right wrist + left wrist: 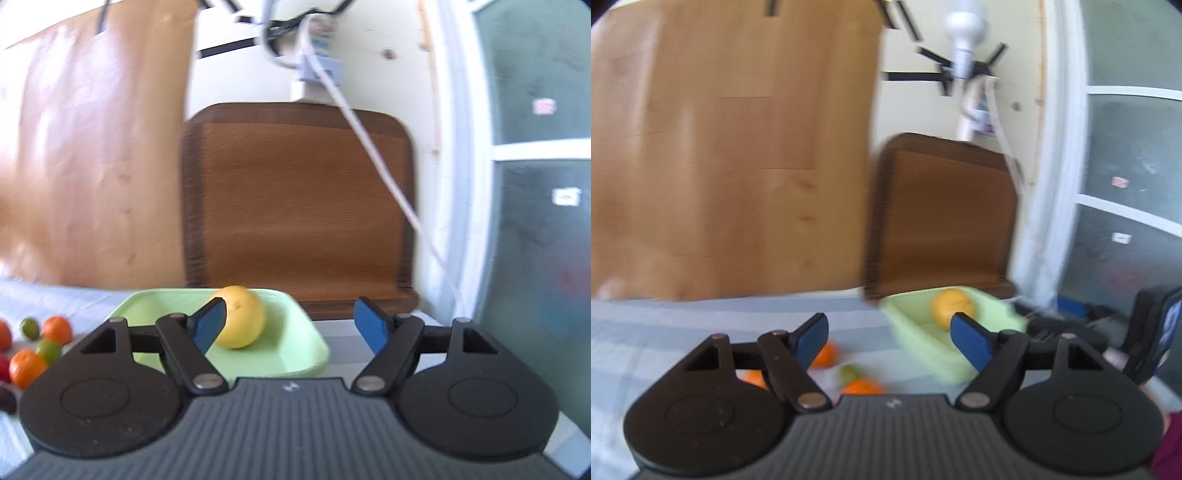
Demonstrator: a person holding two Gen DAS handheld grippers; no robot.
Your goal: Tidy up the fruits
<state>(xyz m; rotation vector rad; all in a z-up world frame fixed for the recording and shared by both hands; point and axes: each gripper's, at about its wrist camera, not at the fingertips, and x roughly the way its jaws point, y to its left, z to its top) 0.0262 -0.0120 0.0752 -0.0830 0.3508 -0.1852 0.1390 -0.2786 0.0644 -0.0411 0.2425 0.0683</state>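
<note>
A pale green tray (295, 350) rests on the grey cloth with one yellow-orange fruit (243, 317) inside it. My right gripper (290, 326) hangs open just in front of the tray; its left pad overlaps the fruit in the picture, and nothing sits between the pads. In the left wrist view the same tray (923, 343) and fruit (951, 304) lie ahead to the right. My left gripper (892, 341) is open and holds nothing. Below it, loose oranges (825, 354) and a green fruit (849, 373) lie on the cloth.
More oranges (57, 328), green fruits (48, 350) and a dark one (7, 398) lie left of the tray. A dark wooden board (295, 206) and a larger pale one (96, 166) lean on the wall behind. A white cable (369, 147) hangs down at the right.
</note>
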